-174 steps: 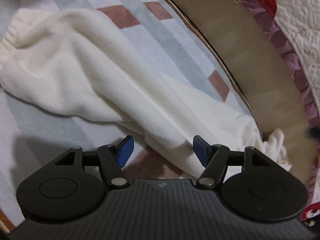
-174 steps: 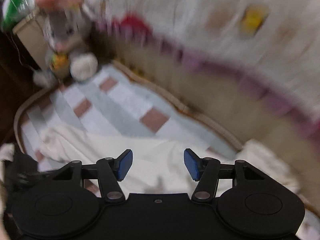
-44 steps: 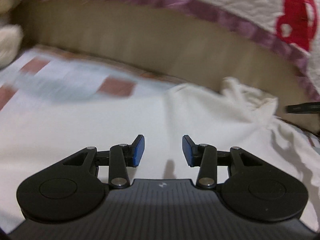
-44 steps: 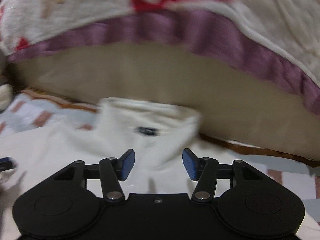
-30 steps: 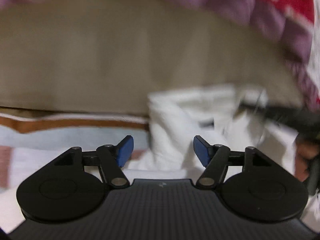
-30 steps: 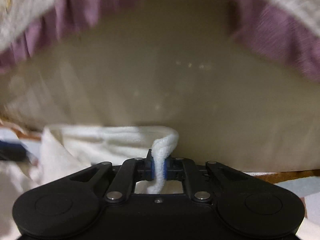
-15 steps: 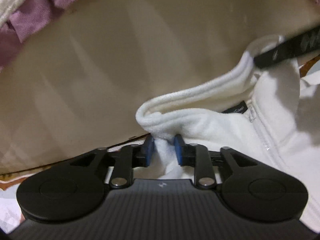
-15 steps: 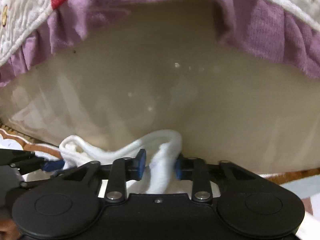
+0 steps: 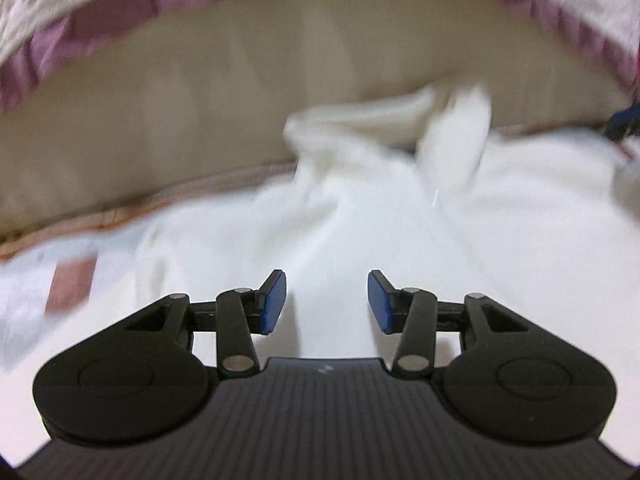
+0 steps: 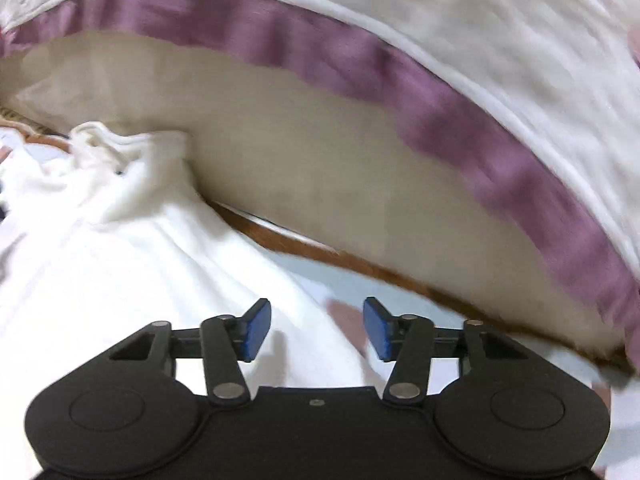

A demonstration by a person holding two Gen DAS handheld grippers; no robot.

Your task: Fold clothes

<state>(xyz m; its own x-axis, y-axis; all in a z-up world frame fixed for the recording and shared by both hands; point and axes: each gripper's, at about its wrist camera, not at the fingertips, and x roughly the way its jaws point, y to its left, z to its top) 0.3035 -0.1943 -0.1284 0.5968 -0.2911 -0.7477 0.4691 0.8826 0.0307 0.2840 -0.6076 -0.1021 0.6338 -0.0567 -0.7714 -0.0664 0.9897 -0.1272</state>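
Observation:
A cream fleece garment (image 9: pixel 360 216) lies spread on the patterned sheet, its collar (image 9: pixel 384 128) bunched against the beige bed side. My left gripper (image 9: pixel 327 300) is open and empty, hovering over the garment's body, back from the collar. In the right wrist view the garment (image 10: pixel 120 248) fills the lower left, with its collar (image 10: pixel 120 140) at the far left. My right gripper (image 10: pixel 316 330) is open and empty, over the garment's right edge. Both views are blurred by motion.
A beige bed side (image 10: pixel 320 168) runs across the back, under a purple-trimmed white quilt (image 10: pixel 460 40). The patchwork sheet (image 9: pixel 60 276) with brown squares shows at the left, and in the right wrist view (image 10: pixel 348 280) between garment and bed side.
Both grippers were shut on the collar half a second ago. Both have now opened, let it go and pulled back; the collar lies slumped against the bed side.

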